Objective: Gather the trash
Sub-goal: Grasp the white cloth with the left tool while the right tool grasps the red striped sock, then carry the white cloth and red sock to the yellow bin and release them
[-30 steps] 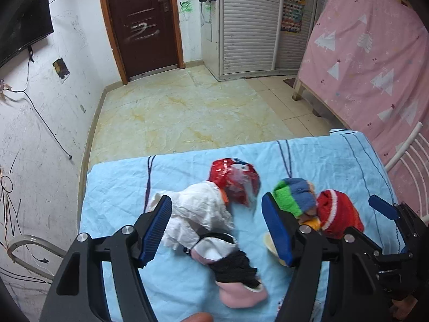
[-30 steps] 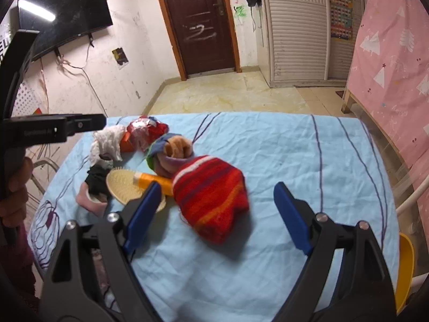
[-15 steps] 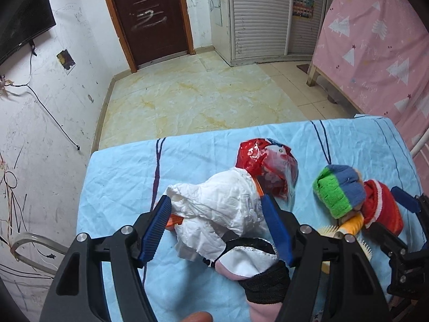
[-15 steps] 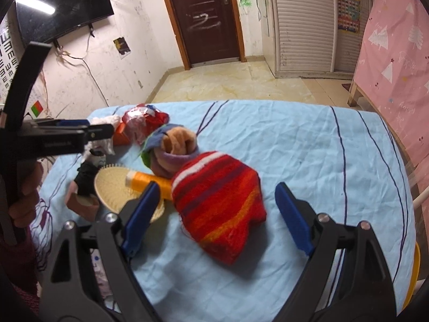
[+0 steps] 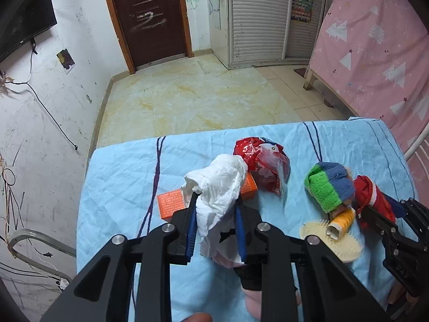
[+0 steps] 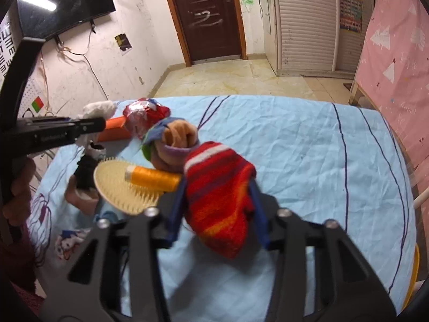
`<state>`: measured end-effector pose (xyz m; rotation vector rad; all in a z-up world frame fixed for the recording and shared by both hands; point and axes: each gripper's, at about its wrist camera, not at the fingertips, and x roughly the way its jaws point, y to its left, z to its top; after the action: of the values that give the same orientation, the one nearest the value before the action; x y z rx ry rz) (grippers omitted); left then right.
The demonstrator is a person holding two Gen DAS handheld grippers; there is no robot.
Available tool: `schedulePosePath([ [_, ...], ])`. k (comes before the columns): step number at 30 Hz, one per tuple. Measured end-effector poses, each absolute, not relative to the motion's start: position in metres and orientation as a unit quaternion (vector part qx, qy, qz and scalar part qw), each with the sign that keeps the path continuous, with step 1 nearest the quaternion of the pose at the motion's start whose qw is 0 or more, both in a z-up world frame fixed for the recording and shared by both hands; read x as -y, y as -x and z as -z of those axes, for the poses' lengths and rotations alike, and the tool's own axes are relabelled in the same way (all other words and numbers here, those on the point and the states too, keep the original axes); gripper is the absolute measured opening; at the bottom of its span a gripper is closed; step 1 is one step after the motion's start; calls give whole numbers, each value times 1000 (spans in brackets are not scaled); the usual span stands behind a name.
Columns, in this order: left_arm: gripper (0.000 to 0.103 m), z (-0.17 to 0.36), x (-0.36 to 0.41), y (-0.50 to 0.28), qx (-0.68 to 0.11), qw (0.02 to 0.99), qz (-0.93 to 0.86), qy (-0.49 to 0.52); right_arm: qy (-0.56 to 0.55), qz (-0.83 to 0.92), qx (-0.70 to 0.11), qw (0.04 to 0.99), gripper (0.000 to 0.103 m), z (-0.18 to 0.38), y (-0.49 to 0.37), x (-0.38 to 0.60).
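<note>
The left hand-held gripper [image 5: 215,221] has just closed on the crumpled white tissue [image 5: 218,185]; the right hand-held gripper [image 6: 218,209] has just closed on the red striped knit sock [image 6: 217,196], both over the blue-covered bench [image 6: 308,145].

Dim indoor light, lamp glare on the television [image 6: 37,0], fisheye-bent dark corners, slight blur

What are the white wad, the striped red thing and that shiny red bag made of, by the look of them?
White wad: probably tissue or thin paper, matte, with sharp crumpled creases. Striped red thing: knitted yarn, likely wool or acrylic; ribbed, fuzzy, soft folds. Shiny red bag: thin plastic or foil film; glossy highlights, partly see-through, crinkled.
</note>
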<state>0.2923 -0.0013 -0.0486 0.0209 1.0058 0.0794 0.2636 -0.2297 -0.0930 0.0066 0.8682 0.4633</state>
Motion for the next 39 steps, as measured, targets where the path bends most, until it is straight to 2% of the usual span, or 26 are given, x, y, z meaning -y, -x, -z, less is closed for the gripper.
schedulePosePath([
  [9,16,10,9,-266,-450,892,-37,-14,-16,-219,-384,897,31,68,-237,246],
  [21,16,-36,70,-239,-414,909,4,-42,-49,-198,-344,917,31,41,-207,297],
  [29,16,-48,135,-232,-406,910,48,-67,-74,-162,-323,930,31,33,-191,352],
  [39,16,-50,254,-221,-401,899,137,-113,-109,-80,-308,942,31,36,-160,444],
])
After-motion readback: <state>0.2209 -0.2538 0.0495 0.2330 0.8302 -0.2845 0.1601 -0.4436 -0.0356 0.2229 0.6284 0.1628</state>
